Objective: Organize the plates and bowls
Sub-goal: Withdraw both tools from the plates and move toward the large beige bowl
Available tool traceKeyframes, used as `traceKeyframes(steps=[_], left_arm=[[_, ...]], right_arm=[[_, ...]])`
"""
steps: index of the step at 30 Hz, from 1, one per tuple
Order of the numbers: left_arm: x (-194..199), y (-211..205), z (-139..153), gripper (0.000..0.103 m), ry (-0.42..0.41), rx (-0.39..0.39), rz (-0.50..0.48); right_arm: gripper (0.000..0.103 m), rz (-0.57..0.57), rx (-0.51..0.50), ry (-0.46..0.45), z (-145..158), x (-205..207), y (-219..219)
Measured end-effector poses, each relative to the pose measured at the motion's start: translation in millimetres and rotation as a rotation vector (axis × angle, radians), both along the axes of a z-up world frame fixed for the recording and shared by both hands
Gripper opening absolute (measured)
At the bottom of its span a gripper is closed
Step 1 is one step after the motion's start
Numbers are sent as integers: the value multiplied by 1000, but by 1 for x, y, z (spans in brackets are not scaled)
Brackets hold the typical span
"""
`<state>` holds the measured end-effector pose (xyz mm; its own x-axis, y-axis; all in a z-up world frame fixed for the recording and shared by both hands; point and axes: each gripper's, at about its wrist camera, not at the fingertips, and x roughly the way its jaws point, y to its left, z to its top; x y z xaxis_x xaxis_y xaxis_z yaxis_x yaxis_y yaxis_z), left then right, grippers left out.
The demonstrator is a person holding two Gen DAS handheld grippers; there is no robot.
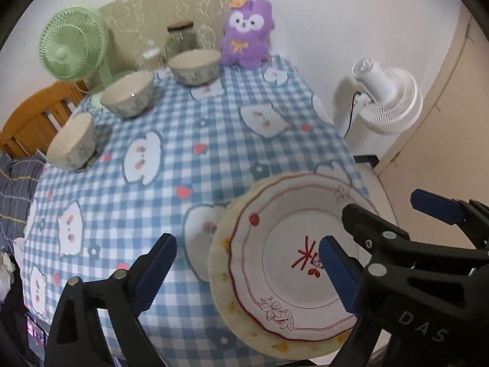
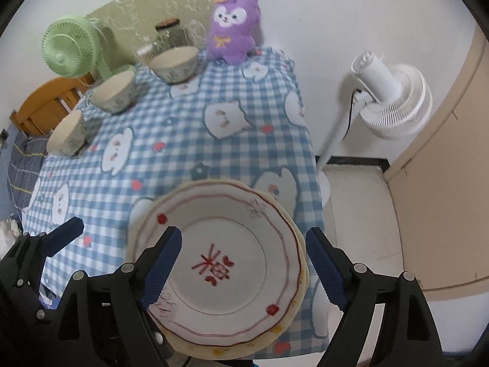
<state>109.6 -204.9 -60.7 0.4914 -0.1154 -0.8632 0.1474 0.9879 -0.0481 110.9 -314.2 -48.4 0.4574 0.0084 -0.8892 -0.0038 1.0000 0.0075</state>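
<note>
Nearest the lens, the left tongs [image 1: 247, 272] stand spread wide and hold nothing, one blue pad over the checked cloth and the other over the middle of the red-rimmed plate [image 1: 293, 244]. Further left along the bench [image 1: 171, 189], three bowls sit in a curving row: the near bowl [image 1: 71, 143] at the left edge, the middle bowl [image 1: 127, 93] behind it, and the far bowl [image 1: 194, 66] toward the back. A green fan [image 1: 73, 50] stands behind the bowls, with a glass jar [image 1: 181, 38] beside it and a purple plush toy [image 1: 246, 32] at the back edge. The red-rimmed plate lies stacked on a yellow-flowered plate [image 1: 221, 284] at the near right corner of the bench. Right of that, the right tongs [image 2: 244, 267] are also spread wide, hovering with their blue pads either side of the stack, empty. Beyond the bench edge stands a white fan [image 2: 394, 98] on the floor.
</note>
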Motion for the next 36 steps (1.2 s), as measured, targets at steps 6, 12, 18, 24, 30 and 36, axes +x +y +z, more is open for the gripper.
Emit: traceKeyframes(steps=[6, 12, 18, 24, 30, 36], left_arm=[[-2, 20, 21, 100, -40, -22, 15], [-6, 42, 38, 100, -62, -10, 27], [-3, 75, 54, 100, -69, -40, 25], [5, 104, 68, 98, -86, -34, 9], [13, 134, 78, 98, -109, -40, -6], [28, 167, 81, 96, -127, -24, -4]], right_arm=[[88, 14, -1, -34, 22, -2, 24], [88, 11, -13, -67, 40, -5, 51], [88, 8, -13, -102, 60, -2, 80], [88, -26, -19, -131, 74, 3, 112], [88, -44, -28, -162, 86, 11, 145], [88, -83, 5, -177, 88, 20, 174]])
